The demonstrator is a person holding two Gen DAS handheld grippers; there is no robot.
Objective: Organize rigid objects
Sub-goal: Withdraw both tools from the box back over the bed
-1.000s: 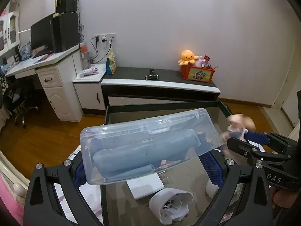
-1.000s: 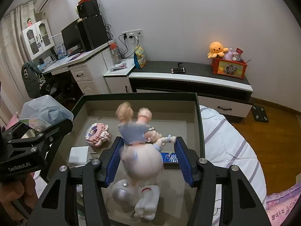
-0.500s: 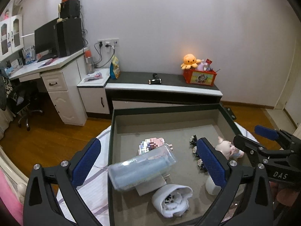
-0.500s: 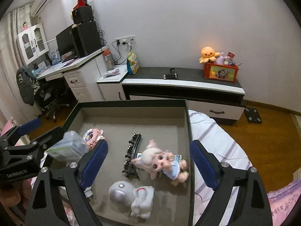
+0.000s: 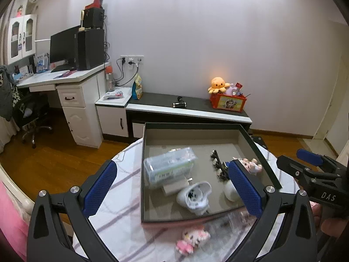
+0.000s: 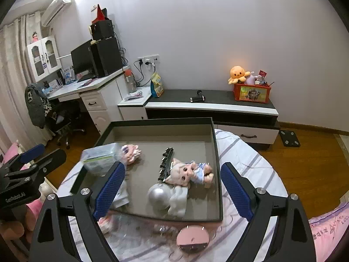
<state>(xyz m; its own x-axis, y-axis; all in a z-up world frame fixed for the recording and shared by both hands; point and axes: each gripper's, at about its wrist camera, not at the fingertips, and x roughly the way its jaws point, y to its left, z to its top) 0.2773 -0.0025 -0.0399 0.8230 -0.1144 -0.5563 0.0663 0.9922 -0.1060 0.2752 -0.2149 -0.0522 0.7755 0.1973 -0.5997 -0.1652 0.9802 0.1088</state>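
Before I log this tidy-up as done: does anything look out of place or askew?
Yes. A small pink plush doll and a round pink case lie on the striped bedcover, outside the dark shallow box. Inside, the clear plastic case sits tilted on a white card, and the pig-faced doll lies on its side.

The left black tongs with blue pads (image 5: 172,187) are gaping wide and holding nothing; the right black tongs with blue pads (image 6: 172,187) are likewise spread wide and empty.

orange octopus plush (image 6: 238,73) atop red box (image 6: 253,92); black monitor (image 6: 81,59) on desk (image 6: 87,87).
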